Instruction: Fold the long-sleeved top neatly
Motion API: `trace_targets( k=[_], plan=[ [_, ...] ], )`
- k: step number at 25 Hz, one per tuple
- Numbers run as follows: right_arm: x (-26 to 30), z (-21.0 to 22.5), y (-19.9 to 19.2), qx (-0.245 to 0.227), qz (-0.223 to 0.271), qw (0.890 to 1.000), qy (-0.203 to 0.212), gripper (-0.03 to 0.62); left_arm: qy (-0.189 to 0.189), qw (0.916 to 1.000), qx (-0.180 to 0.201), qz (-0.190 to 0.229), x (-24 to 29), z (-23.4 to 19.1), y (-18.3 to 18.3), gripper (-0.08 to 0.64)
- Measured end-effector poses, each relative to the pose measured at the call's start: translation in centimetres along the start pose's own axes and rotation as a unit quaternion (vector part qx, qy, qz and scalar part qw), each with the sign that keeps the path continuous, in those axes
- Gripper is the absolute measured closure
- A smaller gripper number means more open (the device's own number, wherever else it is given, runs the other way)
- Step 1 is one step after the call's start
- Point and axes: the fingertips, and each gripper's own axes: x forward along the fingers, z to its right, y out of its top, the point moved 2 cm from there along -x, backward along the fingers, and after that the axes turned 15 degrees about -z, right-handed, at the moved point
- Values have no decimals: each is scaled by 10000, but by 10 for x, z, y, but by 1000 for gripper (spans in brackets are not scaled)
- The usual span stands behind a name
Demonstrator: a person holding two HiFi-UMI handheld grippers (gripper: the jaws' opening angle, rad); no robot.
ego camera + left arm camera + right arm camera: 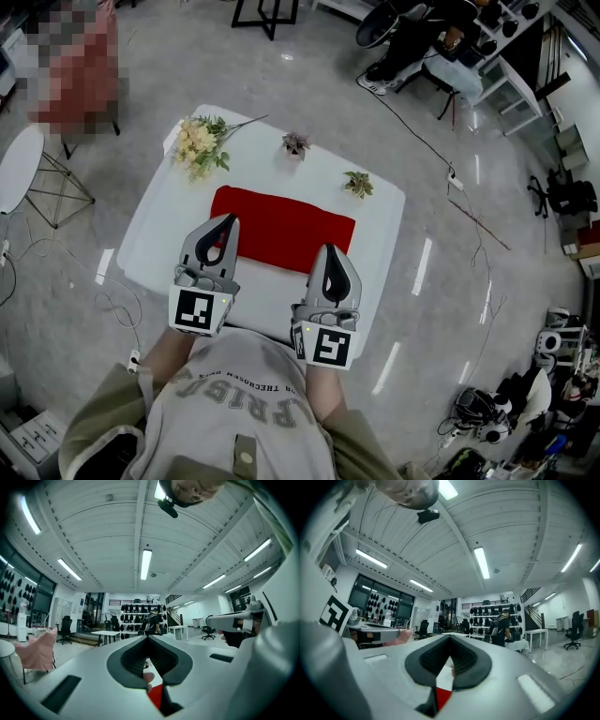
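The left gripper (227,219) and right gripper (329,249) were both closed on nothing above the red long-sleeved top (286,225). For a neat fold, I think they should take matching near corners evenly.

**You're in a large open lab or workshop hall.**

Beyond your left gripper (227,223) and right gripper (330,253), polished grey floor (441,281) spreads around the white table (150,234). A cable (417,136) trails across the floor ahead of the right gripper, and equipment (553,347) is piled off to that gripper's right. Straight ahead of both stand a work desk (536,633), an office chair (573,630) and a wall rack of dark bags (485,612). Above them is a ribbed white ceiling (93,527) with strip lights (146,564).
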Motion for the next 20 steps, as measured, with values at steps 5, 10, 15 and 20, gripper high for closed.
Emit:
trace_targets(
  k=[5,10,15,20],
  plan=[
    [-4,1,5,-125,75,9998,-106,589,-8,10000,28,12,-2,2,0,548],
    [1,-1,-2,-470,-102,9980,-408,592,3,10000,69,63,-1,3,0,548],
    [2,-5,15,-214,187,9987,-428,592,28,9999,108,48,-1,4,-1,548],
    [3,-3,17,-236,207,9984,-467,592,58,9999,108,-2,2,0,-4,548]
  ],
)
